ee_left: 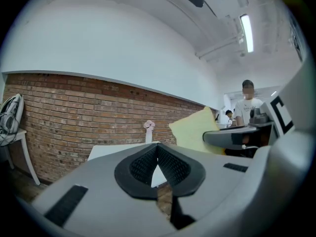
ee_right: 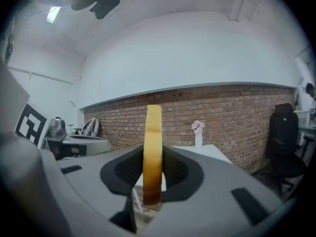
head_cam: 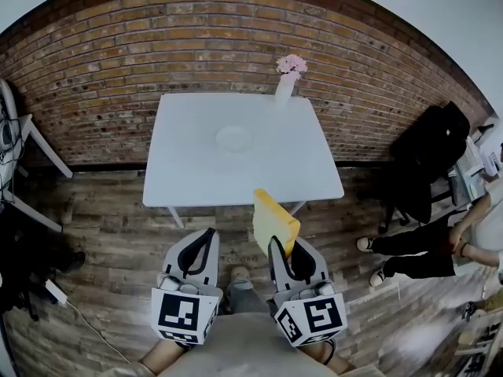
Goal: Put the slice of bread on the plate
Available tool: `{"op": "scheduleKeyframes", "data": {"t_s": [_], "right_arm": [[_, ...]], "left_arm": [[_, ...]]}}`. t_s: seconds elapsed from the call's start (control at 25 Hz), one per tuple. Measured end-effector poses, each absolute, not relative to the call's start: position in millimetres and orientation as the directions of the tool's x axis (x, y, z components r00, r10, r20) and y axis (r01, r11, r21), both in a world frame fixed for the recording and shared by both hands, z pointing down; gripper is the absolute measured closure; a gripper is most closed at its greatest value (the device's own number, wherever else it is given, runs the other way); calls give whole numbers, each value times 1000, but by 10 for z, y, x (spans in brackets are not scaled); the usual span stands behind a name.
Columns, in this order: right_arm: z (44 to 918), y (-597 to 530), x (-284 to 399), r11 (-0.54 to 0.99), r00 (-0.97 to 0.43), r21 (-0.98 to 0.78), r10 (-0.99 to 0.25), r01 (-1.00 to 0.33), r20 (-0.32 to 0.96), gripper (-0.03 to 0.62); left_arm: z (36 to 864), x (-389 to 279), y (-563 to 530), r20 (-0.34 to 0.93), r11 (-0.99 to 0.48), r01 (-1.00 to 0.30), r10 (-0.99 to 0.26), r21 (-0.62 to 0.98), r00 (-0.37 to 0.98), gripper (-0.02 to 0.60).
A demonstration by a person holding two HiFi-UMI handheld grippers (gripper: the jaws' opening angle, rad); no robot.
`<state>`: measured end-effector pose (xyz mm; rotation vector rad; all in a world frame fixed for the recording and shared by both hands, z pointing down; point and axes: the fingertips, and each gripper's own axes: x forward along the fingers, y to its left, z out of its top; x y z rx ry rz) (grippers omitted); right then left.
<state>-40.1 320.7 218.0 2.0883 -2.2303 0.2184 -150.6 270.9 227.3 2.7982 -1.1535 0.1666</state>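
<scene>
Pinching the bread slice (ee_right: 153, 127), right tool (ee_right: 152, 154) hangs before the table's (head_cam: 181, 167) plate (head_cam: 234, 139); left tool (ee_left: 157, 149) pressed together.

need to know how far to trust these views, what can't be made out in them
1. The white round plate: small and pale against the white table in the head view; in both gripper views the hand-held gripper bodies cover it.
2. The yellow slice of bread: the right gripper view shows only its edge; in the head view the right hand-held gripper covers its lower end.
3. The person in black trousers: cut off by the head view's right edge.
</scene>
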Motion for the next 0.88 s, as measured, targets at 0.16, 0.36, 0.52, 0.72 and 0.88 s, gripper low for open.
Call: {"op": "scheduleKeyframes", "data": {"t_s": [0.16, 0.36, 0.52, 0.72, 0.88], "right_arm": [[2238, 3117, -446, 72, -80, -58, -985, -996, 155, 500], [2271, 2993, -363, 70, -78, -62, -987, -996, 144, 500], [2250, 2825, -227, 70, -77, -58, -988, -996, 134, 500], [2318, 2456, -41, 90, -97, -60, -988, -994, 122, 500], [2382, 2024, 147, 101, -110, -79, -987, -992, 120, 500]], "left_arm": [[2351, -1564, 2636, 157, -697, -714, -699, 67, 697, 571], [2358, -1485, 2502, 143, -701, -712, -700, 50, 699, 571], [2389, -1359, 2357, 152, -700, -712, -700, 47, 698, 571], [2433, -1155, 2025, 145, -695, -718, -708, 33, 691, 571], [2467, -1028, 1638, 154, -680, -733, -722, 18, 674, 571]]}}
